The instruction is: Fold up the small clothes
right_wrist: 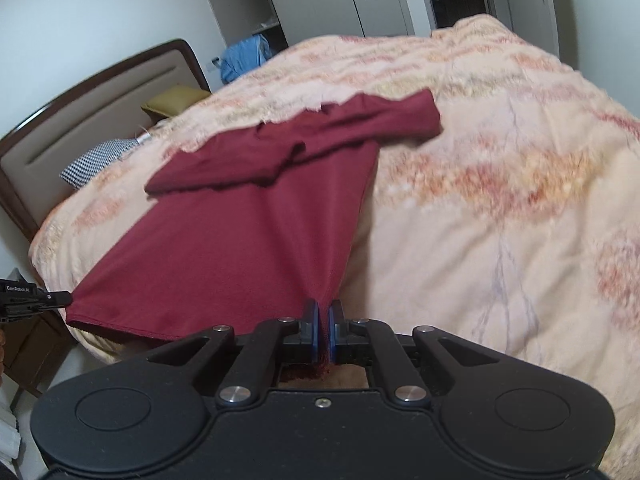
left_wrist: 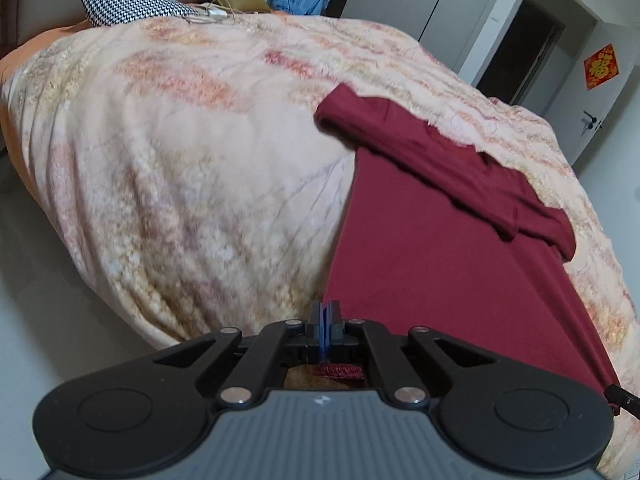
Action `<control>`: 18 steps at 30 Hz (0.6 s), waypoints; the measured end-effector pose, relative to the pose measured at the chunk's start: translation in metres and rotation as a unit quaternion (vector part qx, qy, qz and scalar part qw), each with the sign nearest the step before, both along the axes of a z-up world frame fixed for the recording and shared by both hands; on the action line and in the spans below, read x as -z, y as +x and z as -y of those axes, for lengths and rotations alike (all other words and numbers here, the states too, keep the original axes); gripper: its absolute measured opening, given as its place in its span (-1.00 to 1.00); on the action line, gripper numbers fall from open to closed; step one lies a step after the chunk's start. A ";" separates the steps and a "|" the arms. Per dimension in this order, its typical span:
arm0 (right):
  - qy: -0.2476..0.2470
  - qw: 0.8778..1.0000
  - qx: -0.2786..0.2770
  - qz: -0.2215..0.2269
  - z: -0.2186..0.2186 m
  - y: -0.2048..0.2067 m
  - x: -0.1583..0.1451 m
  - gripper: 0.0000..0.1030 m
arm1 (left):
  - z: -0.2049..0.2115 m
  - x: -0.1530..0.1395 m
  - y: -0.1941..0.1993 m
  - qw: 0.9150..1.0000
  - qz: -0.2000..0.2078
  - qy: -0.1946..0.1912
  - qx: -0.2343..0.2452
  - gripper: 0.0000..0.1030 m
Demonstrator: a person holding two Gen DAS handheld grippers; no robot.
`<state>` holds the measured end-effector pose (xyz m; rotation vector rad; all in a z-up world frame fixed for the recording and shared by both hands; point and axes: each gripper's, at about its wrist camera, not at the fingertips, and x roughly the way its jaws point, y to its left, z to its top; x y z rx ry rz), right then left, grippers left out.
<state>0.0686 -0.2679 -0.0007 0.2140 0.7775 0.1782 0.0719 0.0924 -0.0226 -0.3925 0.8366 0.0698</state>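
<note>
**Both tongs hold the bottom hem of the red shirt**

The left tongs are closed to a thin gap, and a piece of dark red hem shows just behind the blue pads, so I judge they are pinching one bottom corner of the shirt. The right tongs are also almost closed, and here the cloth clearly runs into the gap between the pads and bunches into a small pleat there. In the right wrist view the tip of the left tongs also appears at the far left, at the other corner of the hem.

The red shirt lies flat on the bed, on a fluffy peach blanket, near the edge closest to the person. Its body is spread smooth from the hem up to the shoulders. The sleeves are already folded inward and lie across the upper part.

The cloth looks thin, soft and light. It has no stiffness, so it will hang and wrinkle wherever it is not supported. It is not fragile, but it may slip from a shallow pinch. The two hem corners seem the good places to hold, because then the edge stays straight between the tongs. The next step is probably to lift the hem and carry it toward the shoulders; the fluffy blanket may drag on the cloth.
</note>
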 end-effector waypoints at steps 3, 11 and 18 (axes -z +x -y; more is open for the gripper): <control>-0.019 1.000 -0.007 -0.003 -0.006 0.000 0.008 -0.88 | 0.004 0.007 -0.001 1.000 -0.001 0.004 0.003 -0.99; -0.062 0.998 -0.028 -0.012 -0.009 -0.001 0.021 -0.34 | 0.008 0.010 0.002 1.000 -0.007 0.000 0.006 -0.82; -0.127 0.988 -0.082 0.018 -0.019 -0.007 0.022 0.50 | 0.008 0.005 0.000 1.000 0.002 0.029 -0.004 0.23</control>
